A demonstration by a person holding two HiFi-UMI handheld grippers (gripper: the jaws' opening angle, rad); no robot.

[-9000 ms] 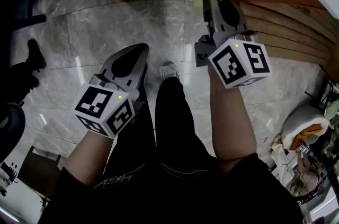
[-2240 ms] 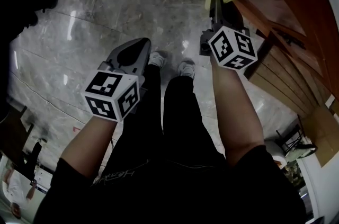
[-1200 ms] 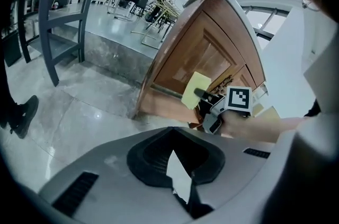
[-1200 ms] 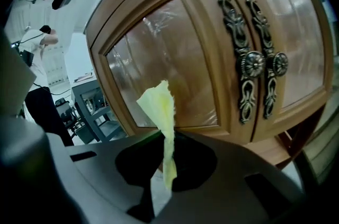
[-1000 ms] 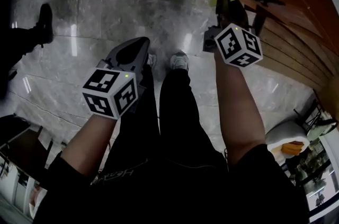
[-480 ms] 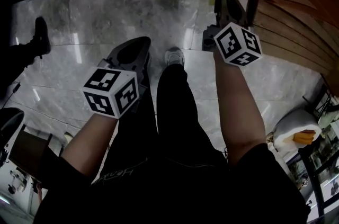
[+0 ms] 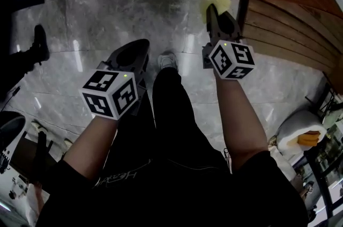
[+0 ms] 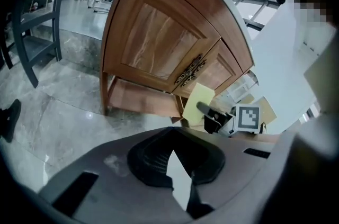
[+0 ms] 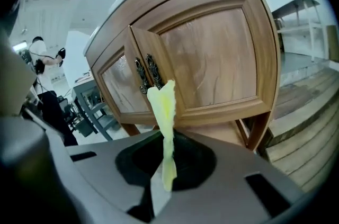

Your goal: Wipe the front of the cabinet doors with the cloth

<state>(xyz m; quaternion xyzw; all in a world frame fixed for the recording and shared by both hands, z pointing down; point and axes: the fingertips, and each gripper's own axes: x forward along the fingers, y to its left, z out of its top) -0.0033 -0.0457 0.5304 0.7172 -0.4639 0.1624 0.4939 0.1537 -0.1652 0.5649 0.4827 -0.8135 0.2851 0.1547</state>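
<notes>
Cloth of pale yellow fabric point(image 9: 163, 106) pinched between the pressed-together jaws of the right gripper point(image 9: 166, 167). Stands upright out of the jaws as a thin folded edge, its lower end tucked down into the dark hollow between them. Behind it in the right gripper view, two brown panelled wooden cabinet doors point(image 9: 217, 53), with a pair of dark ornate metal handles point(image 9: 147, 73) at their meeting edges. Cloth tip level with the lower ends of those handles, straight in front of the seam. Contact with the wood not discernible in any view.

In the head view, same cloth just ahead of the right gripper's tip, close to the cabinet's lower rail and above the grey marble floor point(image 7: 107, 11).

Left gripper point(image 7: 138, 51) held low, well apart from the cabinet, beside the person's black trouser leg point(image 7: 171, 113). Jaws closed on each other with nothing between them. From the left gripper view, cloth seen as a flat yellow sheet just below the handles.
</notes>
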